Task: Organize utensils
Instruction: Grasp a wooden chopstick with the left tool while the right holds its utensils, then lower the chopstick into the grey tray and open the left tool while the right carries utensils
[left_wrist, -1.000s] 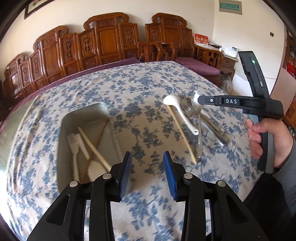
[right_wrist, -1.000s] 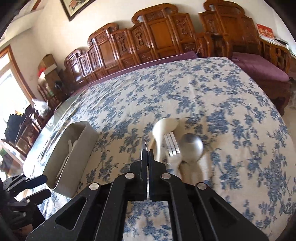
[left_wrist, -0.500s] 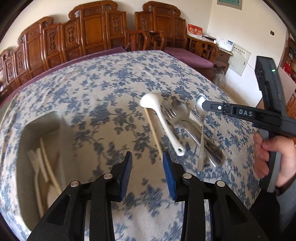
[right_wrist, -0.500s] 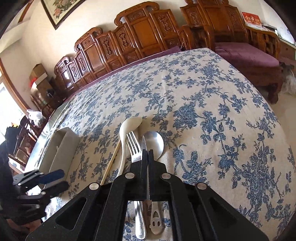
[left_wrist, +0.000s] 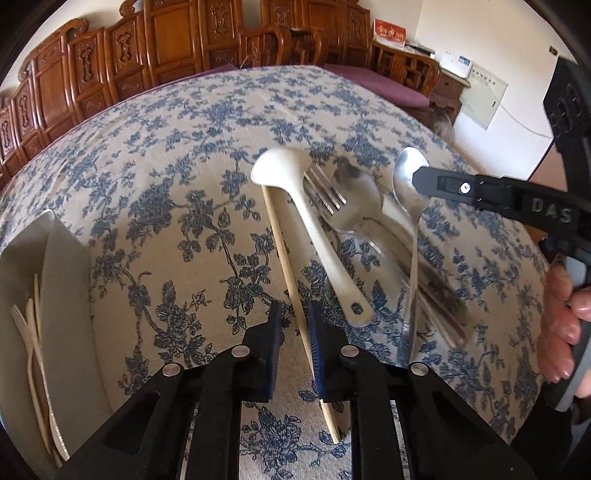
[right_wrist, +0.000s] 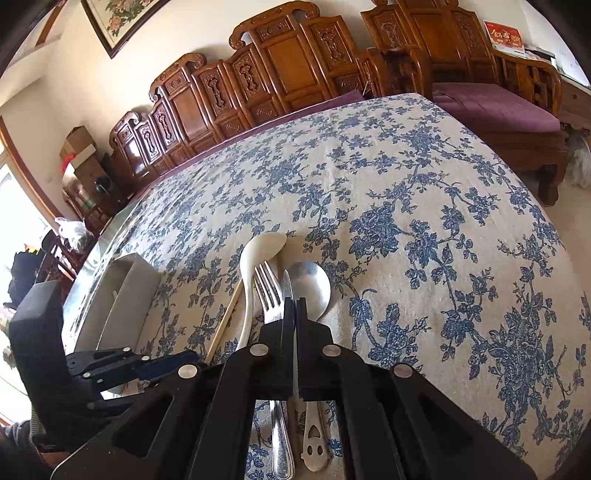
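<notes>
My left gripper (left_wrist: 294, 319) is open, its blue pads on either side of a wooden chopstick (left_wrist: 288, 258) that lies on the tablecloth. Beside it lie a white ceramic spoon (left_wrist: 314, 229), a metal fork (left_wrist: 332, 206) and a large metal spoon (left_wrist: 360, 188). My right gripper (left_wrist: 417, 177) is shut on a slim metal spoon (left_wrist: 413, 236), held tilted above the pile. In the right wrist view the right gripper (right_wrist: 294, 306) pinches that thin spoon edge-on (right_wrist: 286, 282), over the fork (right_wrist: 267, 291) and large spoon (right_wrist: 312, 286).
A white organizer tray (left_wrist: 70, 295) sits at the left with white plastic cutlery (left_wrist: 27, 332) inside; it also shows in the right wrist view (right_wrist: 125, 295). Carved wooden chairs (right_wrist: 280, 55) line the table's far side. The floral tablecloth (right_wrist: 424, 221) covers the table.
My left gripper has swung right from the tray and lowered around the chopstick. My right gripper has kept hold of the slim spoon and come closer over the pile.
</notes>
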